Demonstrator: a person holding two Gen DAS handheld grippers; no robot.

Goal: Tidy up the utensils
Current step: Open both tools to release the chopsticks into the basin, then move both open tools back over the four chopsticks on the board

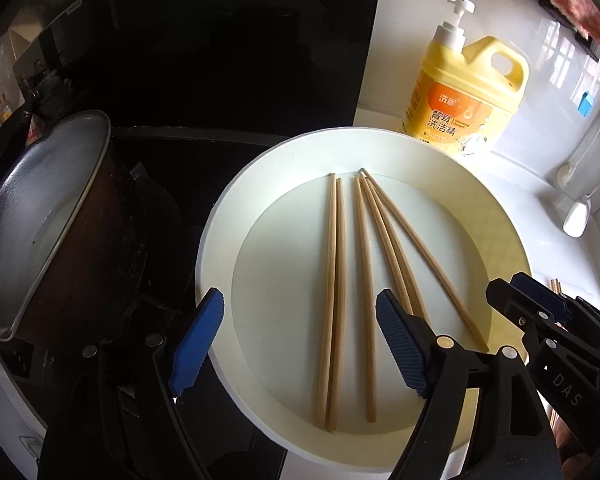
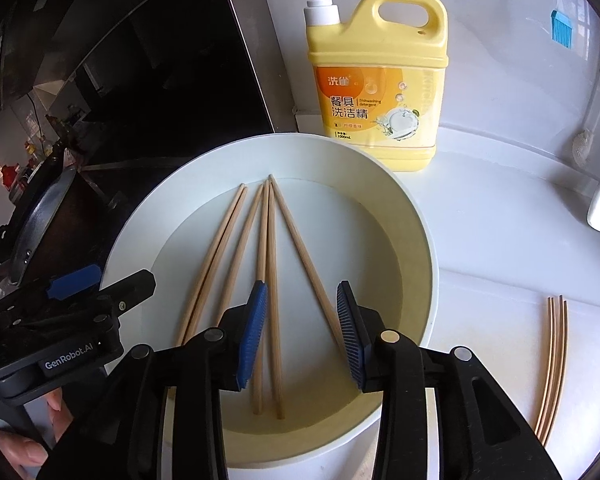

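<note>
Six chopsticks (image 2: pixel 269 280) on, seemingly, white countertop (image 2: pixel 500 240)

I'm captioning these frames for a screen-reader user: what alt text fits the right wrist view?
Six wooden chopsticks lie in a white bowl below the open right gripper, whose blue pads hold nothing. A yellow dish soap bottle stands behind; more chopsticks lie on the white counter, and the left gripper enters at left.

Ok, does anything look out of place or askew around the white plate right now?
Yes. The six wooden chopsticks in the round white plate fan apart rather than lying parallel. Three more wooden chopsticks lie outside it on the white counter, to the plate's right. No spill or damage shows.
</note>
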